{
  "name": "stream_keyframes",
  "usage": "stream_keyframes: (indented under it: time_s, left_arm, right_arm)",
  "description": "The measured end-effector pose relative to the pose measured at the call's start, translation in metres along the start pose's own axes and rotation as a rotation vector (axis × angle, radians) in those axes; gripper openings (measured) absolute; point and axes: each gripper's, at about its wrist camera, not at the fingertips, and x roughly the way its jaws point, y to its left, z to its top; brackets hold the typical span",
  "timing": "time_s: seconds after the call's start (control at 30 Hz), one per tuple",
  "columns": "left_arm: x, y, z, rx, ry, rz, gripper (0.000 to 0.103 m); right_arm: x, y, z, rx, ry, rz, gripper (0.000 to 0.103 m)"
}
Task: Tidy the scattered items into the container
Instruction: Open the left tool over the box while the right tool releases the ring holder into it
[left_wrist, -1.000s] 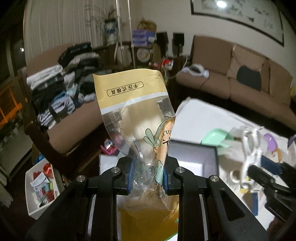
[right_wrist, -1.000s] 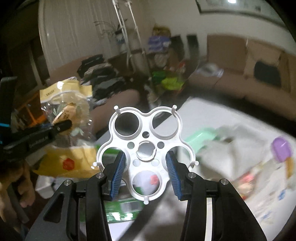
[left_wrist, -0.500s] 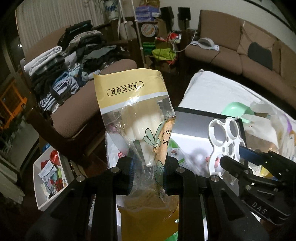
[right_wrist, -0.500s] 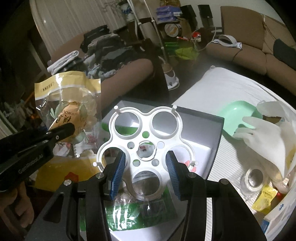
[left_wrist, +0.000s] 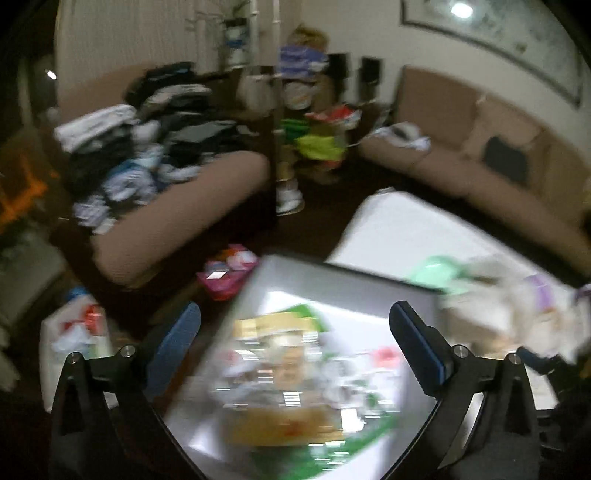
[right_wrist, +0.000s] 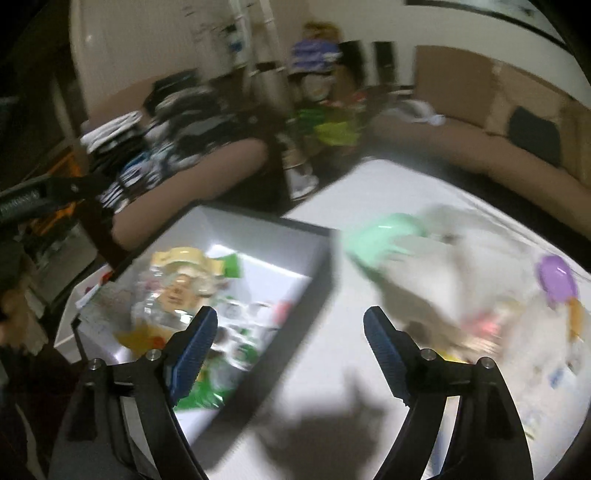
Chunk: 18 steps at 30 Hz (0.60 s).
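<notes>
Both views are motion-blurred. My left gripper is open and empty above the dark-rimmed box. The yellow snack bag lies inside the box among other packets. My right gripper is open and empty, over the box's right wall and the white table. In the right wrist view the snack bag lies in the box, with white plastic pieces beside it. The left gripper's arm shows at the far left.
On the white table right of the box lie a mint green dish, a white glove, a purple lid and small packets. Brown sofas with stacked clothes stand behind.
Both grippers opened. The left let go of the snack bag and the right let go of the white ring holder; the bag now lies in the box. Both cameras swung quickly.
</notes>
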Motion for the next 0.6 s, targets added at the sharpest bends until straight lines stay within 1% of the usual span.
stream_keyframes:
  time_s: [0.07,0.1,0.17,0.27,0.3,0.37,0.5,0.6]
  left_arm:
    - [-0.004,-0.018,0.002,0.017,0.007,-0.067,0.103]
    - [-0.007,-0.033,0.003,0.047,0.004,-0.086,0.103]
    - [-0.012,-0.063,0.002,0.120,-0.012,-0.089,0.103]
    - [-0.022,-0.120,-0.006,0.256,-0.053,-0.086,0.103]
    - [-0.025,-0.133,-0.009,0.281,-0.062,-0.091,0.103]
    - [-0.028,-0.165,-0.017,0.322,-0.075,-0.127,0.103]
    - [-0.030,-0.220,-0.037,0.376,-0.072,-0.237,0.103]
    - [-0.029,-0.255,-0.056,0.428,-0.075,-0.279,0.103]
  right_arm:
    - [-0.022,-0.028,-0.009,0.048,-0.011,-0.051,0.085]
    - [-0.038,-0.049,-0.015,0.088,-0.018,-0.088,0.085]
    - [-0.062,-0.079,-0.023,0.146,-0.034,-0.131,0.085]
    - [-0.102,-0.126,-0.038,0.232,-0.071,-0.209,0.085]
    - [-0.112,-0.137,-0.043,0.250,-0.081,-0.226,0.085]
    - [-0.132,-0.162,-0.056,0.292,-0.098,-0.270,0.085]
    - [-0.153,-0.200,-0.084,0.365,-0.110,-0.321,0.085]
    - [-0.160,-0.227,-0.109,0.428,-0.114,-0.337,0.085]
